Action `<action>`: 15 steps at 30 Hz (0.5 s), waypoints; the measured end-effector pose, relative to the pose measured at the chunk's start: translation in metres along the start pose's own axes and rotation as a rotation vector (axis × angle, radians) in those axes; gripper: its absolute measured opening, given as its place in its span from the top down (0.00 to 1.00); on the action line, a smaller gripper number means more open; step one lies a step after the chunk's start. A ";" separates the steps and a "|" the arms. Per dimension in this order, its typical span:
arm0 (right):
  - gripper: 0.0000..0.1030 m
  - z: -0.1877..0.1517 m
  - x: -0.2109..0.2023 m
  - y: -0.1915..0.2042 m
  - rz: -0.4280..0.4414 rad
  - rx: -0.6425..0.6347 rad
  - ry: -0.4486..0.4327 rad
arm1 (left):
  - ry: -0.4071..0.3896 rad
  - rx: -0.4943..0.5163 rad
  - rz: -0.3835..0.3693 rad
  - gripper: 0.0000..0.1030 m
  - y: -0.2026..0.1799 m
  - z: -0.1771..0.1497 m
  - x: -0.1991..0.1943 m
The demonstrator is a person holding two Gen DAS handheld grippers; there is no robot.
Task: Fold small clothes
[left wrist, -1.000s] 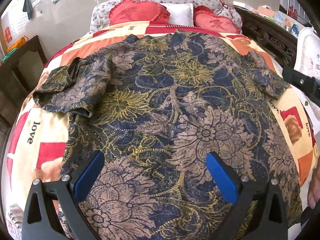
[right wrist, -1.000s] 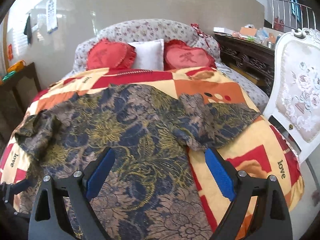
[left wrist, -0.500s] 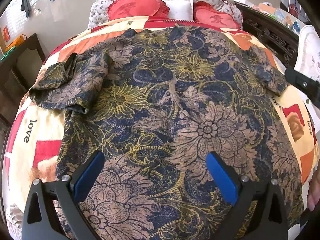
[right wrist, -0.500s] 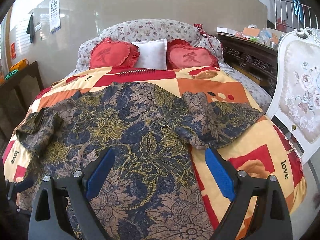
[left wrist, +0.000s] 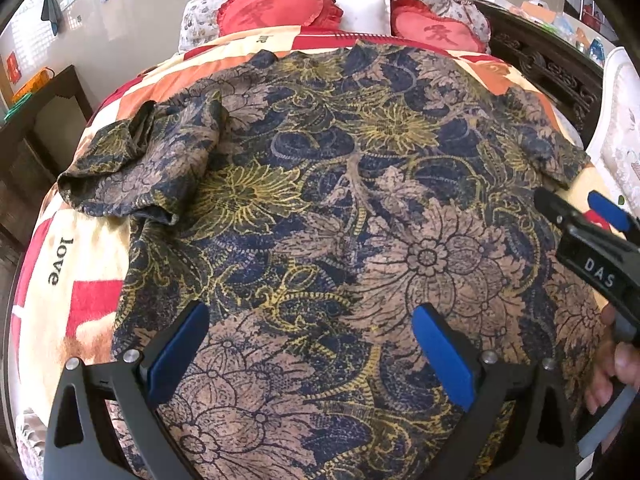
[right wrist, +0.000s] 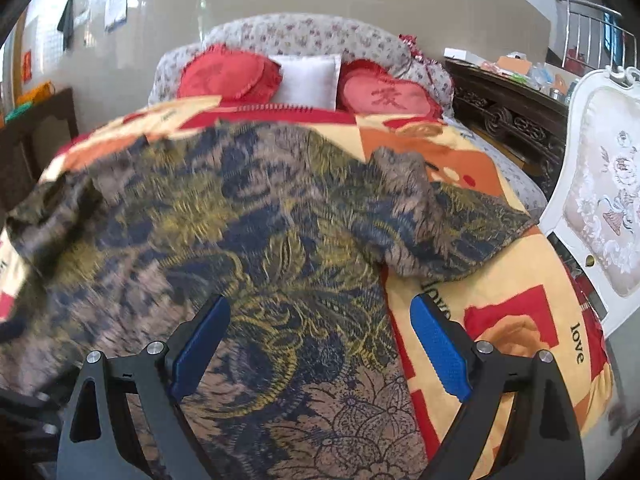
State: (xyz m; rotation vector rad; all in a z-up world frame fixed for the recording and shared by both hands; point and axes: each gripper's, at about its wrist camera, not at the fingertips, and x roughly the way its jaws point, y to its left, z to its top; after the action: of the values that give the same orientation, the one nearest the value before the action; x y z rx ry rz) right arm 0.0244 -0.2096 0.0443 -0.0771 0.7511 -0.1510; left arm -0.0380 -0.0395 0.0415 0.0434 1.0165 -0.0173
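The shirt (left wrist: 340,220), dark blue with gold and tan flowers, lies spread flat on the bed (left wrist: 52,280), collar toward the pillows (left wrist: 280,12). The left gripper (left wrist: 310,336) hangs over its lower half, jaws wide apart and holding nothing. The right gripper (right wrist: 320,332), equally wide and empty, straddles the shirt's right edge below the rumpled sleeve (right wrist: 452,228); whether either touches the cloth is unclear.

I count 1 floral shirt (left wrist: 340,220), 2 red heart cushions (right wrist: 230,76), 1 white pillow (right wrist: 308,80), 1 white chair (right wrist: 604,208), 2 grippers, both w/ jaws apart: left gripper (left wrist: 310,354), right gripper (right wrist: 320,350).
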 end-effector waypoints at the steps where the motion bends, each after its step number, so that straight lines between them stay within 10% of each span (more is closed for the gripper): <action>1: 0.02 -0.001 0.003 0.000 0.001 0.004 0.008 | 0.002 -0.002 0.001 0.00 0.000 0.000 0.001; 15: 0.02 -0.002 0.004 0.000 0.012 0.011 -0.029 | -0.025 0.032 0.015 0.00 0.002 0.006 -0.001</action>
State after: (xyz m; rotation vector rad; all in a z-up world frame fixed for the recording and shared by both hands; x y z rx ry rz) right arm 0.0263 -0.2106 0.0405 -0.0645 0.7216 -0.1418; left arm -0.0331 -0.0380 0.0453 0.0796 0.9909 -0.0205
